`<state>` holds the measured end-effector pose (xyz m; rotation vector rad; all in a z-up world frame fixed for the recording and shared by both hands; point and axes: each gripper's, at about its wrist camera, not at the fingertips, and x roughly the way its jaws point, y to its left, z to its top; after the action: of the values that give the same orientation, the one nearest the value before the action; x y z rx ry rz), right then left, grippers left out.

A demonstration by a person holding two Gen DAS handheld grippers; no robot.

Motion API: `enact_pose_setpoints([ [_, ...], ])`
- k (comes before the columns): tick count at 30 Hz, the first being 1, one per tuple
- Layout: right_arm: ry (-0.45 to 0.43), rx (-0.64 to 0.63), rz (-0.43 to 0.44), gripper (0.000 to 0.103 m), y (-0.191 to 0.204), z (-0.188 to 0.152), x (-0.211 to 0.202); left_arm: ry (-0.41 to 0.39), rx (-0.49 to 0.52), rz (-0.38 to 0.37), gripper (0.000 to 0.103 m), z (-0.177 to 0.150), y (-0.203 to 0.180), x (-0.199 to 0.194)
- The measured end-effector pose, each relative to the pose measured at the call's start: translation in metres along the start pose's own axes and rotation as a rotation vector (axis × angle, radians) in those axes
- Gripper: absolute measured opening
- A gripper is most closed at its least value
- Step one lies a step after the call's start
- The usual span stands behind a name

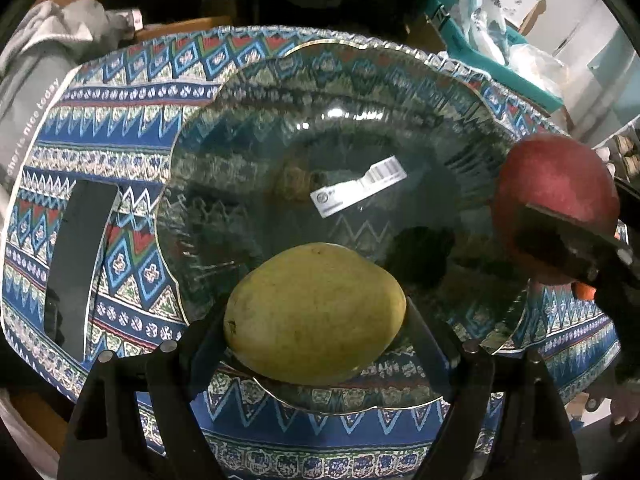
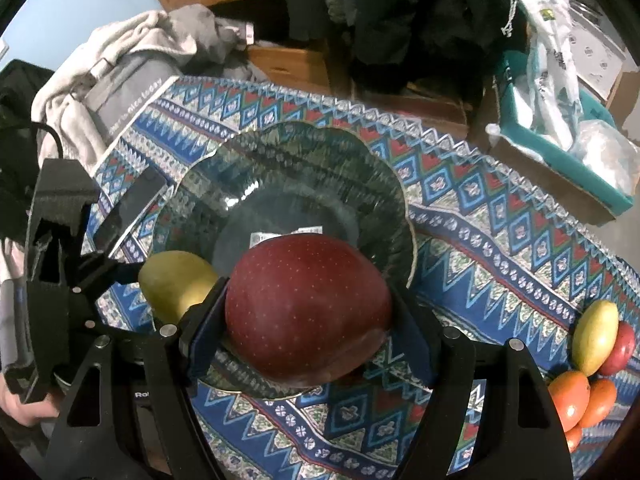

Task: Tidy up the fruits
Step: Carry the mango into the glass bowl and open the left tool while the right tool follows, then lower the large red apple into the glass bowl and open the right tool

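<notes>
Both grippers point steeply down over the glass bowl (image 1: 248, 128), each closed on a fruit. The left gripper (image 1: 316, 316) clamps a yellow-green mango (image 1: 316, 314) by its two ends, holding it above the bowl's near rim; the right gripper (image 2: 308, 312) grips a dark red mango (image 2: 308, 308) the same way, also above the near rim and just beside the left one, which shows in the right view as a black frame at the left edge with its fruit peeking out. In the left view the red mango hangs at the bowl's right side, one black finger (image 1: 568, 240) crossing its face. The bowl is clear, scalloped and gold-edged, with a barcode sticker (image 1: 360, 188) on its bottom (whether anything else lies inside it I cannot tell through the glass and pattern). A dark phone (image 1: 76, 264) lies flat on the cloth left of the bowl, near its rim. At the right edge of the right view a small pile of fruit (image 2: 592, 368) rests on the cloth, well apart from the bowl: one yellow-green, one red, several orange. The table wears a blue, red and white zigzag cloth (image 2: 480, 248). Behind it lie a grey garment (image 2: 120, 64), dark clothing, a teal bin (image 2: 560, 160) with plastic bags, and wooden furniture against a pale blue wall.
</notes>
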<state>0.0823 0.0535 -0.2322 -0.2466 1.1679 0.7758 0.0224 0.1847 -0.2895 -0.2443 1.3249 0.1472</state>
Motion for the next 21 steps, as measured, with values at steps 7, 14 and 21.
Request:
enact_pose_setpoints([
  [7, 0.032, -0.008, 0.006, 0.077, 0.003, -0.004, 0.013, -0.003, 0.032, 0.019, 0.082, -0.002, -0.004, 0.004],
  [14, 0.057, 0.007, 0.013, 0.077, -0.001, -0.005, 0.022, -0.014, 0.031, 0.019, 0.08, 0.002, -0.002, -0.006],
  [21, 0.079, 0.003, 0.02, 0.078, 0.001, -0.005, 0.029, -0.006, 0.021, 0.026, 0.08, -0.006, 0.006, -0.01],
])
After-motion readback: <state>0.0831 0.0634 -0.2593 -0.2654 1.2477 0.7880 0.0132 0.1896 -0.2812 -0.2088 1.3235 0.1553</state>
